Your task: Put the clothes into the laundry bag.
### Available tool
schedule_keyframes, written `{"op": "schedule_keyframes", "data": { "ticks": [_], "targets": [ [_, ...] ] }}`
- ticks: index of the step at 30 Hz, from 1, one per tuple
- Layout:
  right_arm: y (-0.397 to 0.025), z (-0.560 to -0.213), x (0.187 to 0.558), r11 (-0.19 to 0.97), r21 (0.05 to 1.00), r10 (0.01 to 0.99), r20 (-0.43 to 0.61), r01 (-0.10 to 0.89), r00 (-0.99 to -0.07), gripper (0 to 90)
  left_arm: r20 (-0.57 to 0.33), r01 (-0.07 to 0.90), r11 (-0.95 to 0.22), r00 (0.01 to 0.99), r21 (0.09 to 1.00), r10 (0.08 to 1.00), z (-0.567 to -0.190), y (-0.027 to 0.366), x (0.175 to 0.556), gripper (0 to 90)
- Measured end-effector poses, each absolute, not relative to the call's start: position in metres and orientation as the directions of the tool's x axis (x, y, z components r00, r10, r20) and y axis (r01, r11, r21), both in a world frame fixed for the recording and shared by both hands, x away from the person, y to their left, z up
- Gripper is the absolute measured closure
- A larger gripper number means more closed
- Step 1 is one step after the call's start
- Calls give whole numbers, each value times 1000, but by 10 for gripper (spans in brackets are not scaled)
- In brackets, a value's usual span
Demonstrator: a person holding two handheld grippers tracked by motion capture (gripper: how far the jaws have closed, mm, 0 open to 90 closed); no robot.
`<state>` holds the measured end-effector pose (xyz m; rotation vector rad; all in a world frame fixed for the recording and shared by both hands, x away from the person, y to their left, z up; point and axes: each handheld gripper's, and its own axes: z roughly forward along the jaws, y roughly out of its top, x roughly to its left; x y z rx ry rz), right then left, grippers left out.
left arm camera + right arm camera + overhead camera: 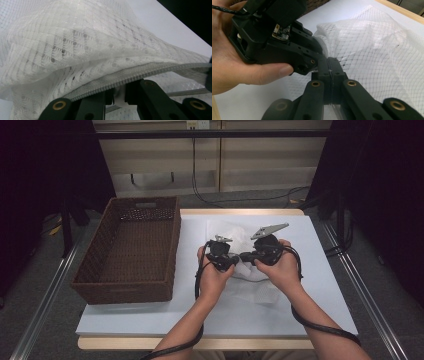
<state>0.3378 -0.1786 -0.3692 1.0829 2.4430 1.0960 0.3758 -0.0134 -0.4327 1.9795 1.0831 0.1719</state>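
Both grippers clamped shut on mesh laundry bag (240, 251): left gripper (119, 96) pinching zipper edge (140, 73), right gripper (329, 77) bracing netting, presumably for zipping.

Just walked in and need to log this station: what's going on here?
A person is working on a white mesh zip bag on the table, a claw in each hand. The left claw is shut on the bag's zipper edge, and the right claw is pinched shut on the mesh close beside it. A brown wicker basket sits to the left.
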Motion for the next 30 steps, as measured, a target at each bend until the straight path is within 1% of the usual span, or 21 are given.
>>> {"op": "schedule_keyframes", "data": {
  "ticks": [14,17,18,20,25,30],
  "targets": [
    [-178,-371,339,440,725,718,71,530,-693,900,-269,638,-257,607,726,748,-434,-13,378,809],
    [-177,-371,339,440,725,719,69,530,-691,900,-260,631,-263,612,730,747,-433,-13,378,809],
    [-177,-370,339,439,726,719,70,529,-692,900,-268,631,-247,605,735,750,-433,-13,378,809],
    [-177,-370,339,441,726,721,64,528,-690,900,-253,620,-252,609,743,751,-430,-13,378,809],
    [-177,-371,339,438,727,717,72,528,-693,900,-259,611,-225,601,759,756,-427,-12,380,810],
    [-177,-371,340,441,727,713,71,526,-698,900,-224,582,-240,612,777,759,-433,-13,384,807]
  ]
}}
